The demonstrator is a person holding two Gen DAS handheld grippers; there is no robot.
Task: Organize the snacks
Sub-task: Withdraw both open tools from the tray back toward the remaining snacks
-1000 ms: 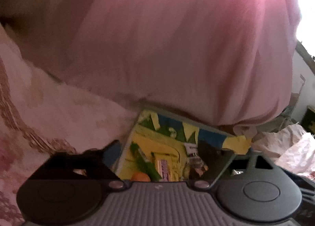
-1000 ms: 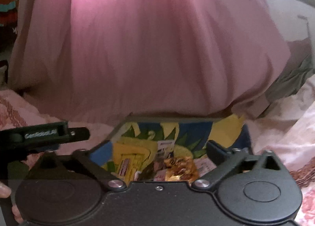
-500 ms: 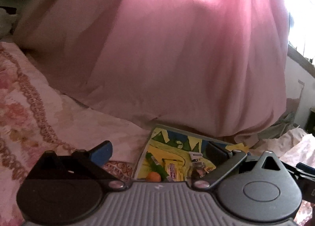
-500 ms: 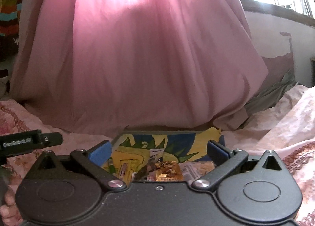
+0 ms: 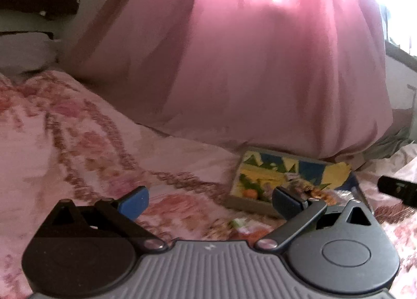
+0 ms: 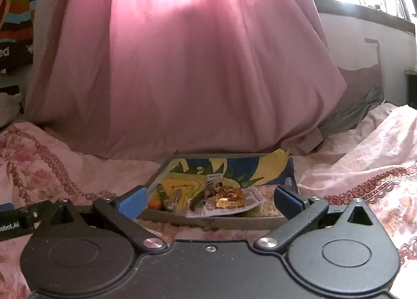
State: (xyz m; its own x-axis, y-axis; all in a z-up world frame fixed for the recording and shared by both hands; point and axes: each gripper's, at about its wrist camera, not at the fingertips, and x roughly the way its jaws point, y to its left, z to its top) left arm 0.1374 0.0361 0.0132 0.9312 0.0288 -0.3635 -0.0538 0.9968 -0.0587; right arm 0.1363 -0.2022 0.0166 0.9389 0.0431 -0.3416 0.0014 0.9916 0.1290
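Your left grey ribbed tongs (image 5: pixel 209 201) with blue-padded fingers gape wide, gripping nothing — your right black tongs (image 6: pixel 208 200), blue pads too, are spread just as wide, both held low and level.

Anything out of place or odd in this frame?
One snack packet lies on the floral bedspread outside the tray, near its front wall. The other snacks sit in a loose pile inside.
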